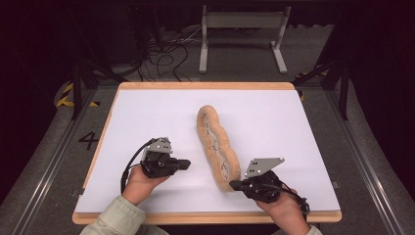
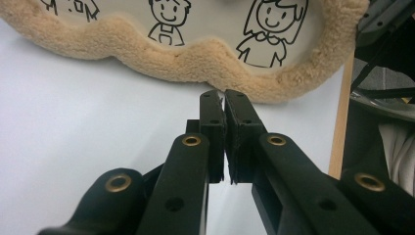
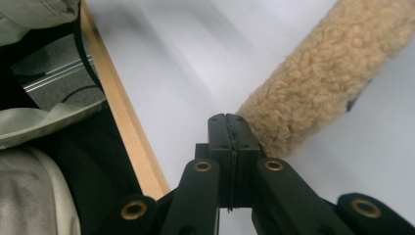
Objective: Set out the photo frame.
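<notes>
Two grippers flank the fleece band (image 1: 217, 147) on the white table (image 1: 147, 117). The left gripper (image 1: 186, 164) has its jaws together, empty, near the band. The right gripper (image 1: 234, 185), jaws together too, touches the band's near end.

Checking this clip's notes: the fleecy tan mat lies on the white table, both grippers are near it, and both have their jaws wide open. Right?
Not quite. The jaws are shut, not open: the left gripper in its own view, the right gripper in its own. The mat does lie on the table.
</notes>
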The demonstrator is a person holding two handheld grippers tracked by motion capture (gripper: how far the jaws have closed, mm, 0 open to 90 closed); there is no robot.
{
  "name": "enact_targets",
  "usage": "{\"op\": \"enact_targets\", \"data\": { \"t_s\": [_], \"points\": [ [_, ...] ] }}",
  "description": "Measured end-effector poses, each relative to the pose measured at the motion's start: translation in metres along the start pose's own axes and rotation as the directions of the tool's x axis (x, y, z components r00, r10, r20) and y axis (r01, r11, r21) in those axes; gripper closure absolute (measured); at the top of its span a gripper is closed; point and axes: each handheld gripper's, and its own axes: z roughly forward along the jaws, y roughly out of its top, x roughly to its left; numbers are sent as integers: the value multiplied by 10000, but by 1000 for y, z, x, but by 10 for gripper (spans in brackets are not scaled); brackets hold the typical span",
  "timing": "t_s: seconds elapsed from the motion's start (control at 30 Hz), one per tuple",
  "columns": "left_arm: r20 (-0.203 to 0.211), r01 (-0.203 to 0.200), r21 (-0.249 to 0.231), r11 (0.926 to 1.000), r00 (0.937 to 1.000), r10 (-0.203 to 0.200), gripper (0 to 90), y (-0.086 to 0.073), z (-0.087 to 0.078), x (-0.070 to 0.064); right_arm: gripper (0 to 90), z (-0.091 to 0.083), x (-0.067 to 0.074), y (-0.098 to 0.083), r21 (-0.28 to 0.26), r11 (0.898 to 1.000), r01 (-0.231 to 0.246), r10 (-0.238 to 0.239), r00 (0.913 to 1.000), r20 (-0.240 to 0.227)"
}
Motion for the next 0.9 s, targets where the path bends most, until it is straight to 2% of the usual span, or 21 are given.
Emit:
{"op": "enact_targets", "data": {
  "t_s": [0.2, 0.37, 0.63, 0.8, 0.87, 0.9],
  "points": [
    [-87, 51, 79, 10000, 9999, -51, 854, 0, -1, 1, 900, -10, -12, -6, 102, 9994, -342, 338, 9985, 425],
    [-316, 14, 80, 10000, 9995, -12, 841, 0, -4, 4, 900, -17, -21, -11, 69, 9982, -591, 584, 9951, 792],
    [-882, 449, -169, 9988, 9950, -462, 817, -2, -13, 16, 900, -23, -31, -16, -57, 9964, -850, 850, 9863, 1410],
    [-1420, 880, -328, 9956, 9856, -918, 789, -4, -19, 25, 900, -25, -34, -17, -129, 9948, -1012, 1020, 9825, 1559],
    [-1803, 1048, -427, 9936, 9774, -1109, 760, -3, -22, 28, 900, -25, -34, -18, -186, 9944, -1044, 1061, 9815, 1592],
    [-1835, 1070, -481, 9931, 9764, -1141, 745, -1, -23, 29, 900, -26, -33, -18, -290, 9949, -967, 1001, 9828, 1554]
  ]
}}
